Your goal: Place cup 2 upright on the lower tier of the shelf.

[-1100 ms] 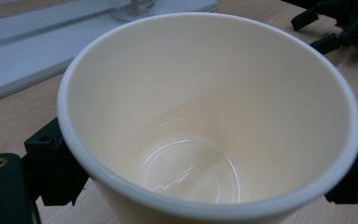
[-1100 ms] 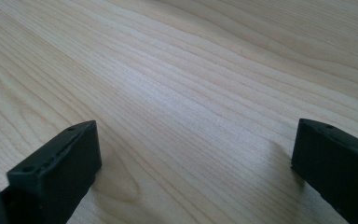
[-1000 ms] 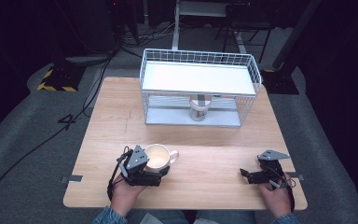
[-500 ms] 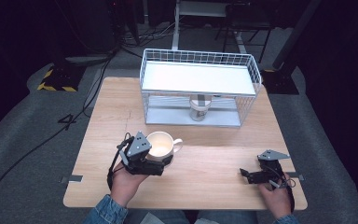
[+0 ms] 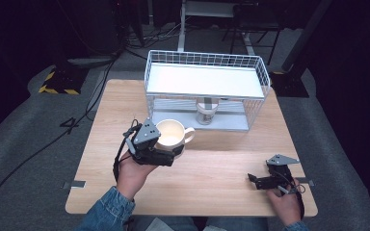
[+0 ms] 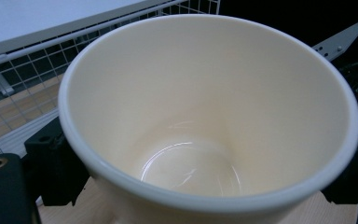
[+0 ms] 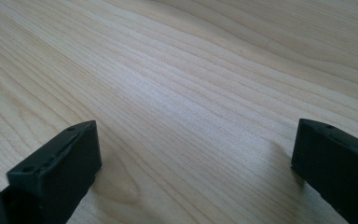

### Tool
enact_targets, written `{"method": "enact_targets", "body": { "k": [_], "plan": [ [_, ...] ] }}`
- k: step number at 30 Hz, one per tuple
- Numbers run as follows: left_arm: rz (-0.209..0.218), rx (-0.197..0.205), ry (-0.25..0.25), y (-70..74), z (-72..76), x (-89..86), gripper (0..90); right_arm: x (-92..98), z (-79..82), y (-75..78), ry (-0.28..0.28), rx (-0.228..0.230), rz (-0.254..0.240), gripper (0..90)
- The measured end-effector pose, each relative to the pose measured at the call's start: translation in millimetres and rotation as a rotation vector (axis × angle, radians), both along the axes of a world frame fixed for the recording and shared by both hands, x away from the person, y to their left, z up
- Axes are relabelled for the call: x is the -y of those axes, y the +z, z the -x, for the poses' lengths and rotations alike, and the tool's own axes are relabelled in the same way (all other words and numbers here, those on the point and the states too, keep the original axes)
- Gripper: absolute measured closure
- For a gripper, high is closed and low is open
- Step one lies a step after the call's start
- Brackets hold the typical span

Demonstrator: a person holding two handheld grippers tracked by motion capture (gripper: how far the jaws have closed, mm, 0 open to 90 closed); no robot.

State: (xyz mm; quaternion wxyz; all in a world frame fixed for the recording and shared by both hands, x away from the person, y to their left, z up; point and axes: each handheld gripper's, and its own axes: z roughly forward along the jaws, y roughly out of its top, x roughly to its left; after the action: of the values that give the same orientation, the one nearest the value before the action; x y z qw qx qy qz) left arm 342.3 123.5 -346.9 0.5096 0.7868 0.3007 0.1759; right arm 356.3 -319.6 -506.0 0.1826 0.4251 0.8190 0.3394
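Right gripper [image 5: 260, 181]: near front table [image 5: 212, 192] edge, jaws spread, bare wood between. Left gripper [image 5: 166, 156]: clamped on cream mug [image 5: 173, 133], raised over open mid-table, handle rightward. Beyond: wire rack [image 5: 207, 82], front edge near, small jar [image 5: 206, 111] beneath.

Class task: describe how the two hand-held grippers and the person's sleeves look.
Both the left gripper and the right gripper are black, each topped by a grey three-cornered plate. Square black fingers. A thin black cable loops from the left one. The sleeves are blue denim.

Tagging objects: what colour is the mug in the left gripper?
Cream mug, best seen in the left gripper view.
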Motion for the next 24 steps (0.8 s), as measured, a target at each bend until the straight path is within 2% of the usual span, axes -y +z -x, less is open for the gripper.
{"method": "enact_targets", "body": {
  "k": [10, 15, 24],
  "plan": [
    [0.029, 0.002, 0.006, 13.9, -16.6, 6.3, 9.2, -0.1, 0.0, 0.0, -0.001, 0.000, 0.000, 1.6],
    [0.055, 0.009, 0.028, 25.4, -29.6, 10.0, 9.2, -0.2, -0.1, -0.1, -0.001, 0.000, -0.001, 1.6],
    [0.052, 0.039, 0.060, 42.5, -48.8, 16.1, 9.2, -0.2, -0.1, -0.1, -0.001, 0.000, -0.001, 1.6]
  ]
}}
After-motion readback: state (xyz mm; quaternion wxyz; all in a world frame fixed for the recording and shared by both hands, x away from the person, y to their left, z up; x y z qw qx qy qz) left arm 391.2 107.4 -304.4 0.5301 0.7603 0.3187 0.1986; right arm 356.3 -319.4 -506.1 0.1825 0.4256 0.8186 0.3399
